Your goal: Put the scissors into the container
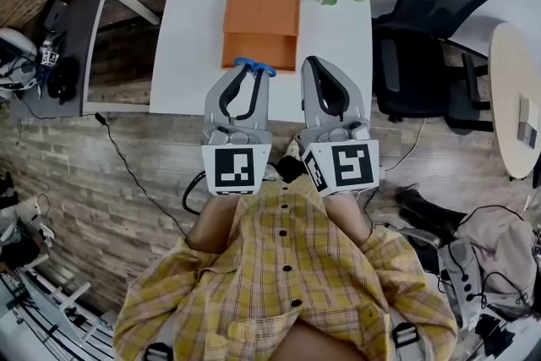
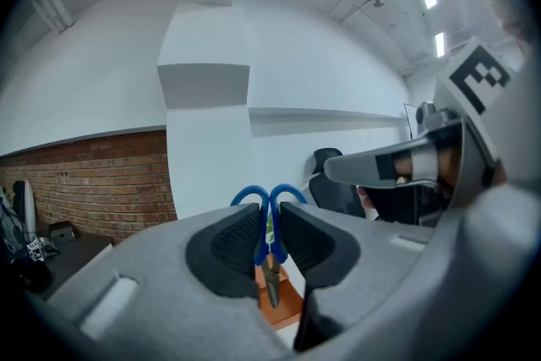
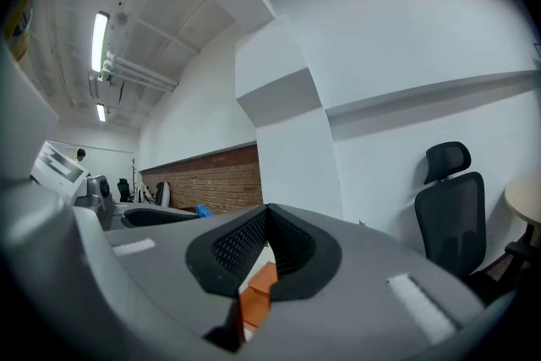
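Left tongs [image 2: 270, 237] are clamped on the handles of the blue scissors [image 1: 256, 67], blades pointing down, over the near edge of the orange container [image 1: 261, 31] on the desk [image 1: 196, 30]. Right tongs [image 3: 266, 222] are closed and empty, by the container's near right corner.

Scissors [image 2: 262, 237]: blue loop handles, blades closed. Clamped between the left gripper [image 2: 269, 224] jaws, loops past the jaw tips, at the near edge of the container [image 1: 261, 28]. The container is orange, rectangular, on the white counter [image 1: 194, 55].

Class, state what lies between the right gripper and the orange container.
Nothing: only bare white table shows between right gripper and container, in the head view.
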Motion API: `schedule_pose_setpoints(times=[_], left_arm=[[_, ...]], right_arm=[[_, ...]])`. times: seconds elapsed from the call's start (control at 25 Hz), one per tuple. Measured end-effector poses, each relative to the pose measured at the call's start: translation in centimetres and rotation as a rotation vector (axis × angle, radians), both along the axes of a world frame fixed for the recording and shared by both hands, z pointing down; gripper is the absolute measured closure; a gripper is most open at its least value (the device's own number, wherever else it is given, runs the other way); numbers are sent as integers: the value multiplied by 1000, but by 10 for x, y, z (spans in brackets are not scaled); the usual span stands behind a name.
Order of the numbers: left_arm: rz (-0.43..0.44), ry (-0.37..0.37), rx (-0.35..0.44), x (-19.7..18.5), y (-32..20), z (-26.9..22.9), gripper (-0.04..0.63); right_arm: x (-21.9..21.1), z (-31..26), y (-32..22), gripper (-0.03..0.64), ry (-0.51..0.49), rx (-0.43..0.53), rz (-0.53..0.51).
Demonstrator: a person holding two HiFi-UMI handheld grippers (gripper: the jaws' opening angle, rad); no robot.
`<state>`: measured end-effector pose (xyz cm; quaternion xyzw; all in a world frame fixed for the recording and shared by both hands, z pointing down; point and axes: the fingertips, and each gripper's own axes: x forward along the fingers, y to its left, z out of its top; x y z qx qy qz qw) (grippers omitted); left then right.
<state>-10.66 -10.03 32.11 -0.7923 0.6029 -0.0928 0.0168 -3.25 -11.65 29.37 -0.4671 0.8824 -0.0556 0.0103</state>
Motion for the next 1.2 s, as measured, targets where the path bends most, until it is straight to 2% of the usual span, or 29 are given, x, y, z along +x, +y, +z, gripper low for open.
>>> schedule_pose_setpoints(times=[0.08,0.24,0.44,0.64,0.84,1.04,1.2], left_arm=[[1,-28,-38,1,-6,8,514],[2,-79,-40,3,-23,12,515],[20,-157,-88,2,-37,26,515],[86,-238,-110,2,-54,34,515],[173,-309,-173,3,-71,58,515],[244,-445,-196,3,-88,82,515],[293,-491,-230,5,-97,101,515]], right_arm=[[4,2,-7,612,-13,-10,-11],[7,7,-23,612,-40,-28,-33],[8,13,-30,612,-29,-37,-37],[7,16,-45,612,-23,-47,-5],[5,17,-53,612,-5,-50,31],[4,23,-63,612,7,-61,60],[6,30,-69,612,14,-71,87]])
